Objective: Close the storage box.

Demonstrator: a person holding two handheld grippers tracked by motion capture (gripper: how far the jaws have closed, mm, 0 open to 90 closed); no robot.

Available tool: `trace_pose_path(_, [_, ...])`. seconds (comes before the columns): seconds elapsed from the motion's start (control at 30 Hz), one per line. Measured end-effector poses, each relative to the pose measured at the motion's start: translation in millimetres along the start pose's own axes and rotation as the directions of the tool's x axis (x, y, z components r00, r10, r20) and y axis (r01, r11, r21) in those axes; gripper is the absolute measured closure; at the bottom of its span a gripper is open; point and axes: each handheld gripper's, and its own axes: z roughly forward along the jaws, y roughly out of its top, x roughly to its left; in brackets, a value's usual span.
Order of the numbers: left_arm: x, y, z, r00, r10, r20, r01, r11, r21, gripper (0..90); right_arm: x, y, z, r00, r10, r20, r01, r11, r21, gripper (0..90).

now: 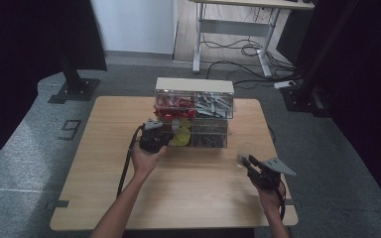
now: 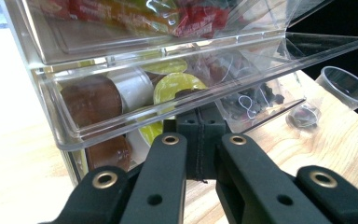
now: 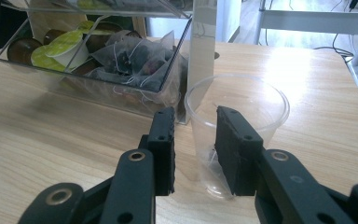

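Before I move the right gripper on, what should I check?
1. Lower lid of the clear organizer lifted: ok.
2. Left gripper shut at the lid's front edge: ok; whether it pinches the lid: cannot tell.
3. Plastic cup upright on the table beside the organizer: ok.
4. Right gripper gripping the cup: not ok, jaws stand apart.
5. Tea bags uncovered and reachable: ok.
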Motion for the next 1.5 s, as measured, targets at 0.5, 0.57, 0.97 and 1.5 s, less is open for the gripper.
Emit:
trace_pose_path(0.5, [2.8,-17.5,5.4,0.9998,-0.018,0.011,0.017,0.9996,0.021,90.0,3.9,-11.3,2.1,0.9999,-0.009,-0.007,0.009,0.999,0.035,67.1])
trace_pose_path(0.57, [2.6,-19.1,5.8,0.9998,-0.018,0.010,0.018,0.9996,0.022,90.0,4.2,-11.9,2.1,0.9999,-0.011,-0.008,0.012,0.999,0.037,67.1])
trace_pose_path(0.97, [2.4,-27.2,8.2,0.9996,-0.024,0.014,0.024,0.9992,0.033,90.0,5.5,-13.9,1.1,0.9998,-0.012,-0.017,0.013,0.999,0.038,67.1])
trace_pose_path(1.5, [3.2,-38.3,14.1,0.9992,-0.037,0.018,0.036,0.9977,0.058,90.0,7.7,-16.9,1.2,0.9997,-0.015,-0.021,0.016,0.999,0.049,67.2])
